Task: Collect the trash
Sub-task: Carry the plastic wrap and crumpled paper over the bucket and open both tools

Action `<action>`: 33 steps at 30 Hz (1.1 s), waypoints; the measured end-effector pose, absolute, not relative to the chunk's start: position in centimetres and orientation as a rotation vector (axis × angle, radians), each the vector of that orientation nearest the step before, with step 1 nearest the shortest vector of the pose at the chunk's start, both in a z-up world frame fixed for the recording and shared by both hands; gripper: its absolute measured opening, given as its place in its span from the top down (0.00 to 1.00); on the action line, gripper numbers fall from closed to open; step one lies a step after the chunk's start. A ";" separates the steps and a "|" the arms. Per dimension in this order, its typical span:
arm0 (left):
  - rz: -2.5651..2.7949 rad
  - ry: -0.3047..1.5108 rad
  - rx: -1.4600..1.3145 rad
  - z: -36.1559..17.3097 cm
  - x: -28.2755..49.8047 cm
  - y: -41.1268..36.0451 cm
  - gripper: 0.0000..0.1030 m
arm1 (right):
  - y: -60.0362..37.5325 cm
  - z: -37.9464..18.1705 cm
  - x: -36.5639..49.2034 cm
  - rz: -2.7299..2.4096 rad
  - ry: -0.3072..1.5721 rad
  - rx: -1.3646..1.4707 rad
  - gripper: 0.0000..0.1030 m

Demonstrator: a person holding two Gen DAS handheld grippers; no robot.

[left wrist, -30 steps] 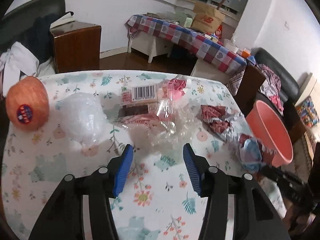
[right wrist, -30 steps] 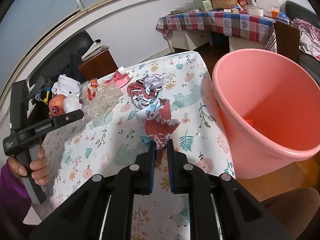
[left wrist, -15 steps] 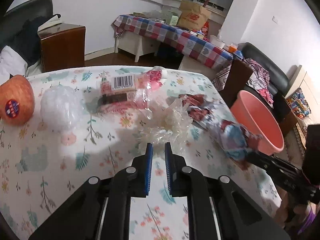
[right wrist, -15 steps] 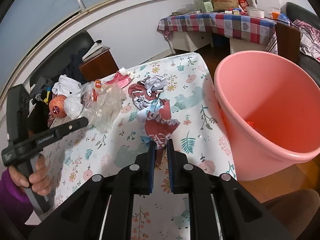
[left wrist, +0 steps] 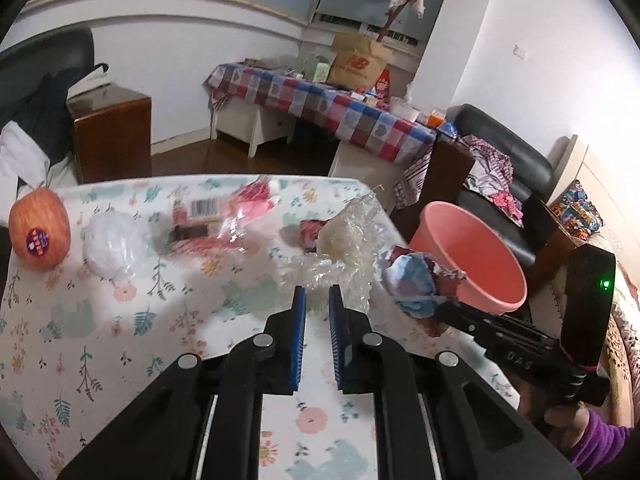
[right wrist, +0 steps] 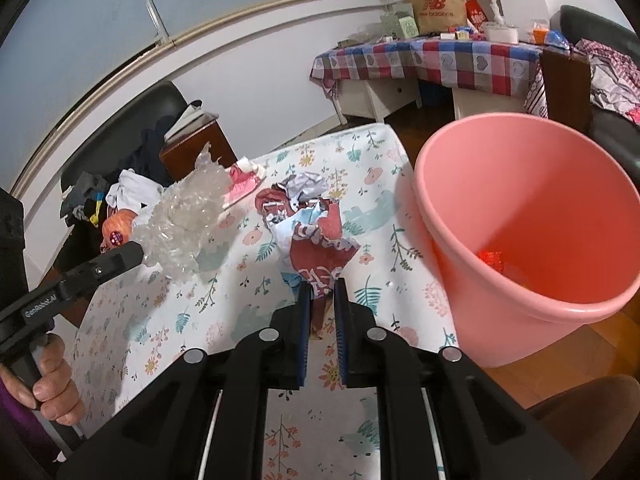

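The left tool (left wrist: 317, 300) pinches crumpled clear plastic (left wrist: 344, 248) above the bench (left wrist: 120, 320); the right tool (right wrist: 320, 292) pinches a red wrapper (right wrist: 320, 248) beside the pink bucket (right wrist: 520, 216). Thin, springy film could slip free mid-carry.

This is a lived-in home, a sitting room by the look of it. A table (left wrist: 120, 320) under a floral cloth stands in front, a second one along the wall wears a checked cloth (left wrist: 320, 112) and is crowded with a paper shopping bag (left wrist: 358, 64) and small household bits. A black sofa (left wrist: 508, 156) strewn with patterned fabric, a dark wooden cabinet (left wrist: 112, 136), clothes heaped on a chair (right wrist: 120, 184), a wooden floor (left wrist: 224, 160) and an apple (left wrist: 39, 232) all speak of daily domestic life.
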State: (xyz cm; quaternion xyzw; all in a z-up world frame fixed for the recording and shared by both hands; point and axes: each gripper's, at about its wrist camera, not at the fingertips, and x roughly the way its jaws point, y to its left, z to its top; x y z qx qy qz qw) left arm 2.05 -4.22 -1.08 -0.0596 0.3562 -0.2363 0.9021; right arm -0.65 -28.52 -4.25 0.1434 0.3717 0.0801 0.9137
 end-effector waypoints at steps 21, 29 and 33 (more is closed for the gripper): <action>-0.655 0.685 -0.071 1.4 1.2 -13.4 0.90 | -36.3 -0.6 -4.5 -0.081 0.626 0.294 0.89; -0.698 0.692 -0.004 1.3 0.8 -18.5 0.90 | -40.0 -1.0 -5.7 -0.175 0.613 0.312 0.89; -0.701 0.706 0.026 0.9 0.9 -20.4 0.90 | -41.2 -1.6 -5.7 -0.197 0.630 0.319 0.89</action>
